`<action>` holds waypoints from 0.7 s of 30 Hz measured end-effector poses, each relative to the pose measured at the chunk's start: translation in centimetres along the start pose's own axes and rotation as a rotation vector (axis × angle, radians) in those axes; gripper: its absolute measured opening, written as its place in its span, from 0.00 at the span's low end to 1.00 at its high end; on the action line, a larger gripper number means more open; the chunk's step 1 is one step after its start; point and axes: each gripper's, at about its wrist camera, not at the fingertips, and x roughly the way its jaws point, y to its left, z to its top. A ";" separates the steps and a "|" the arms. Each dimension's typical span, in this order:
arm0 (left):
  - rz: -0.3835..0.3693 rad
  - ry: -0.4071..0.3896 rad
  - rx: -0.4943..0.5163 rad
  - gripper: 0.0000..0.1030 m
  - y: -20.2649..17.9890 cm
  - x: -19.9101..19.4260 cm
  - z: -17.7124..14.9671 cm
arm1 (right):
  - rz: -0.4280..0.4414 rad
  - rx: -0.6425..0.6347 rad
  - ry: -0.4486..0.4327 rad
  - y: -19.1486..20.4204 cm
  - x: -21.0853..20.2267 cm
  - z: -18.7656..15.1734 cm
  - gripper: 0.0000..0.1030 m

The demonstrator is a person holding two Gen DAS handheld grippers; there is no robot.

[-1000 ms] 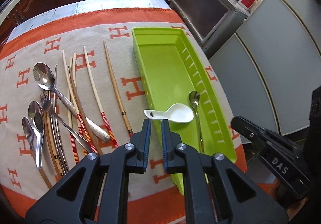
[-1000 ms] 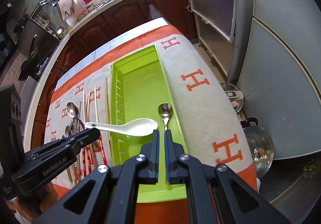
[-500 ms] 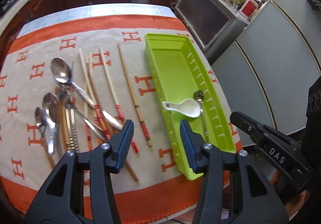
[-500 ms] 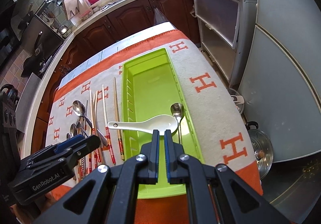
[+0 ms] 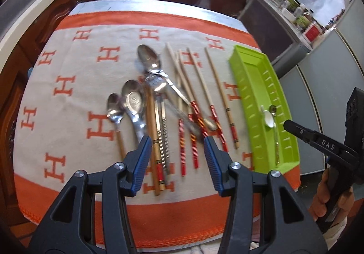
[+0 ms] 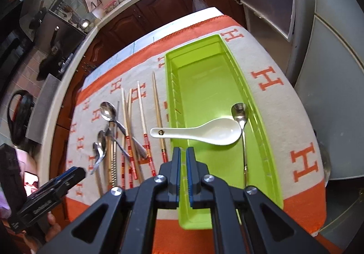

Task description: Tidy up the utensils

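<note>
The left claw hangs apart and empty over chopsticks and spoons waiting on the counter. The right claw is together, empty, above the tray, which holds just a white spoon and a metal one; most sorting remains.

We see a cream cloth with an orange border and orange H marks. Right of the left jaws stands a lime-green tray, holding a white spoon and a silver spoon. Ahead of those jaws lie silver spoons and pale chopsticks banded red and yellow. Our jaw pads are blue on black.
</note>
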 end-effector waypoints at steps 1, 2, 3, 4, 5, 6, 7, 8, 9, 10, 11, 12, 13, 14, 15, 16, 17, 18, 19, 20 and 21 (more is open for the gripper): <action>0.001 0.006 -0.013 0.43 0.6 0.1 -0.2 | 0.013 0.002 0.022 0.1 0.6 0.1 0.05; 0.004 0.010 -0.023 0.43 1.0 0.2 -0.3 | 0.042 0.013 0.055 0.0 1.4 0.1 0.05; 0.009 0.014 -0.028 0.43 1.4 0.3 -0.4 | 0.055 0.020 0.073 -0.1 1.9 0.1 0.05; 0.013 0.016 -0.032 0.43 1.7 0.4 -0.5 | 0.054 0.019 0.090 0.0 2.6 0.2 0.05; 0.014 0.019 -0.035 0.43 1.9 0.6 -0.6 | 0.047 0.013 0.098 0.1 3.0 0.3 0.05; 0.014 0.022 -0.036 0.43 2.1 0.7 -0.6 | 0.046 0.011 0.104 0.2 3.4 0.4 0.05; 0.015 0.021 -0.036 0.43 2.0 0.8 -0.7 | 0.048 0.011 0.097 0.3 3.5 0.6 0.05; 0.018 0.018 -0.036 0.43 2.1 0.9 -0.7 | 0.039 0.007 0.091 0.4 3.7 0.9 0.05; 0.020 0.013 -0.035 0.43 2.0 0.9 -0.6 | 0.031 0.004 0.089 0.4 3.8 1.2 0.05; 0.023 0.006 -0.035 0.43 2.0 0.9 -0.6 | 0.028 0.010 0.088 0.3 4.0 1.6 0.05; 0.028 0.001 -0.035 0.43 2.1 0.9 -0.4 | 0.027 0.013 0.090 0.2 4.3 1.9 0.05; 0.033 -0.005 -0.037 0.43 2.2 0.8 -0.3 | 0.025 0.016 0.092 0.2 4.7 2.2 0.05; 0.036 -0.011 -0.043 0.43 2.4 0.8 -0.2 | 0.025 0.021 0.095 0.1 5.1 2.6 0.05; 0.038 -0.013 -0.052 0.43 2.7 0.8 0.0 | 0.022 0.026 0.097 0.1 5.5 3.0 0.05; 0.038 -0.014 -0.064 0.43 3.1 0.8 0.2 | 0.014 0.028 0.097 -0.1 5.8 3.4 0.05; 0.039 -0.016 -0.077 0.43 3.5 0.8 0.4 | 0.003 0.030 0.094 -0.1 6.2 3.7 0.05; 0.045 -0.019 -0.092 0.43 4.0 0.8 0.5 | -0.006 0.035 0.089 -0.2 6.5 4.0 0.05; 0.054 -0.024 -0.107 0.43 4.6 0.8 0.7 | -0.008 0.041 0.087 -0.3 6.7 4.3 0.05; 0.063 -0.028 -0.121 0.43 5.2 0.7 0.8 | -0.014 0.050 0.084 -0.5 6.9 4.5 0.05; 0.074 -0.033 -0.137 0.43 5.9 0.7 1.0 | -0.020 0.053 0.076 -0.6 6.9 4.7 0.05; 0.085 -0.036 -0.152 0.43 6.5 0.6 1.1 | -0.027 0.052 0.068 -0.6 6.9 4.9 0.05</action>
